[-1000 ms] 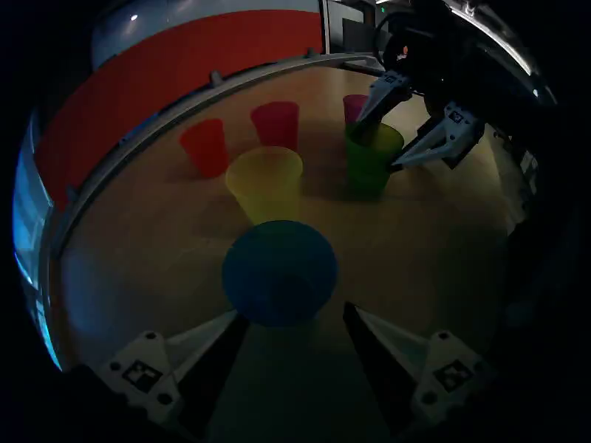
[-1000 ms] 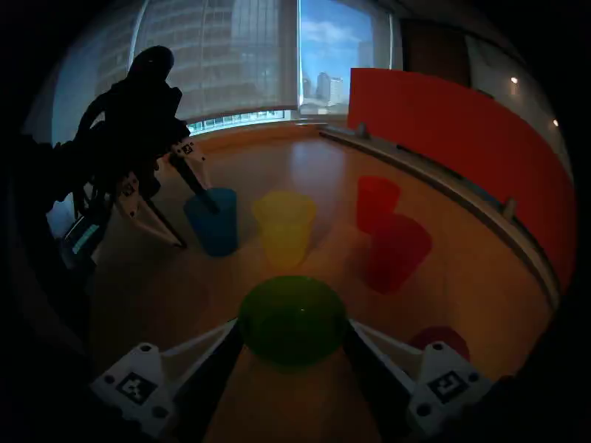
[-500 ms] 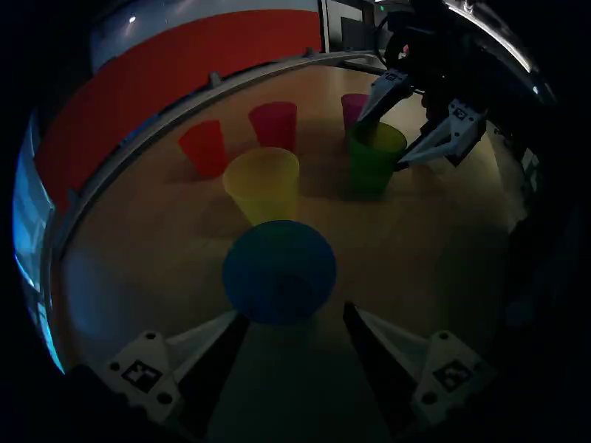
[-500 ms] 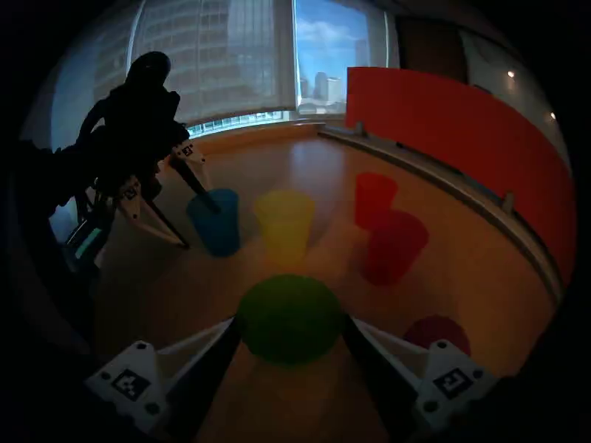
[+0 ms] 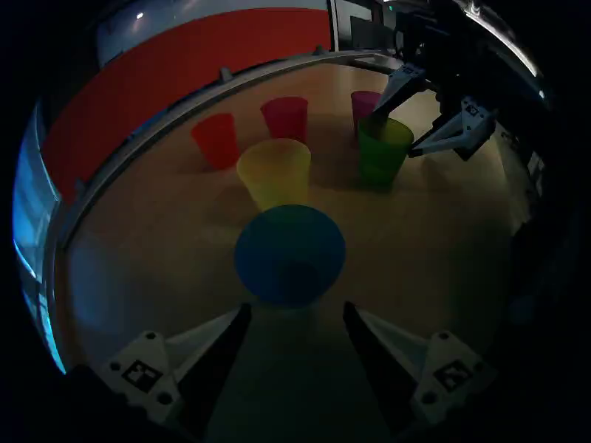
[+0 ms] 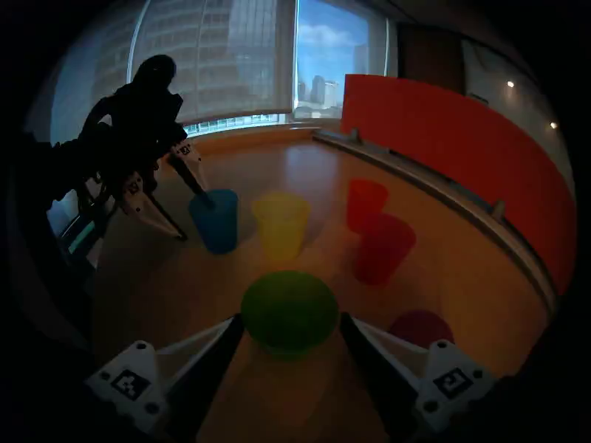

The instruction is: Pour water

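A blue cup (image 5: 289,255) stands on the wooden table just ahead of my left gripper (image 5: 295,306), whose fingers are spread wide and open. Across the table this gripper (image 6: 193,218) shows with the blue cup (image 6: 216,221) at its fingertips. A green cup (image 6: 289,310) sits between the fingers of my right gripper (image 6: 289,319), and both fingers press against its sides. From the left gripper view, the right gripper (image 5: 391,140) straddles the green cup (image 5: 384,151), which rests on the table. I cannot tell whether either cup holds water.
A yellow cup (image 5: 275,171) stands between the blue and green ones. Behind it are a red cup (image 5: 216,139), a crimson cup (image 5: 285,118) and a purple cup (image 5: 364,103). A rail and a red panel (image 5: 177,66) border the table. A dark figure (image 6: 140,111) stands before the windows.
My left gripper has drawn back a little, so the blue cup sits farther from its fingertips. The right gripper's fingers have narrowed slightly onto the green cup. No cup has left its spot.
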`<state>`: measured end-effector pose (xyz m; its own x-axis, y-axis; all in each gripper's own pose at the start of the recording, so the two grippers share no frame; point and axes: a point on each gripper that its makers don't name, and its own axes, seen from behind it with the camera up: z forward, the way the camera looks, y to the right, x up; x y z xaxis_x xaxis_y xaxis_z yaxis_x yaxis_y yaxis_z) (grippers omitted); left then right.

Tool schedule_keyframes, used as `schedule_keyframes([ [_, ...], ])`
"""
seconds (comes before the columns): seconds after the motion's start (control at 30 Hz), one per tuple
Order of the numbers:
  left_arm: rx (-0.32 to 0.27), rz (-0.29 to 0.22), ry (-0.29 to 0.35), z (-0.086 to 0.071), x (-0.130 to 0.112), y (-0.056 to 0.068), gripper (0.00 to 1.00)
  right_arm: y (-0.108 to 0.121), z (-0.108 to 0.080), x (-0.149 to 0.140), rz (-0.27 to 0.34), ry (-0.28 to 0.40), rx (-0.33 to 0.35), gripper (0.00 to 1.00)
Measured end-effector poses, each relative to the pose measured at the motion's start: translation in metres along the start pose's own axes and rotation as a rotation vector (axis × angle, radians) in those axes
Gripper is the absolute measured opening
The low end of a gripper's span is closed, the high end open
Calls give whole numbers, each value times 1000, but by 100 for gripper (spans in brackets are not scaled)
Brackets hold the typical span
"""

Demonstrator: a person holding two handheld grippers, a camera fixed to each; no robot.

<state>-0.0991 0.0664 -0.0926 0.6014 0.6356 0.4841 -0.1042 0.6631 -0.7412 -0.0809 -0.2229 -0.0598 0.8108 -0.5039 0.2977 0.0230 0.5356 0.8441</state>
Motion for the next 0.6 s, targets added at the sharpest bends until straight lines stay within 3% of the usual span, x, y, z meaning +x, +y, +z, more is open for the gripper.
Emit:
schedule_keyframes([
  [0.27, 26, -15, 10, -9, -5, -3, 92, 2, -19, -6, -1, 0, -31, 100],
  [0.6, 58, -47, 50, -20, -1, -4, 93, 3, -47, -6, 33, 47, -81, 100],
])
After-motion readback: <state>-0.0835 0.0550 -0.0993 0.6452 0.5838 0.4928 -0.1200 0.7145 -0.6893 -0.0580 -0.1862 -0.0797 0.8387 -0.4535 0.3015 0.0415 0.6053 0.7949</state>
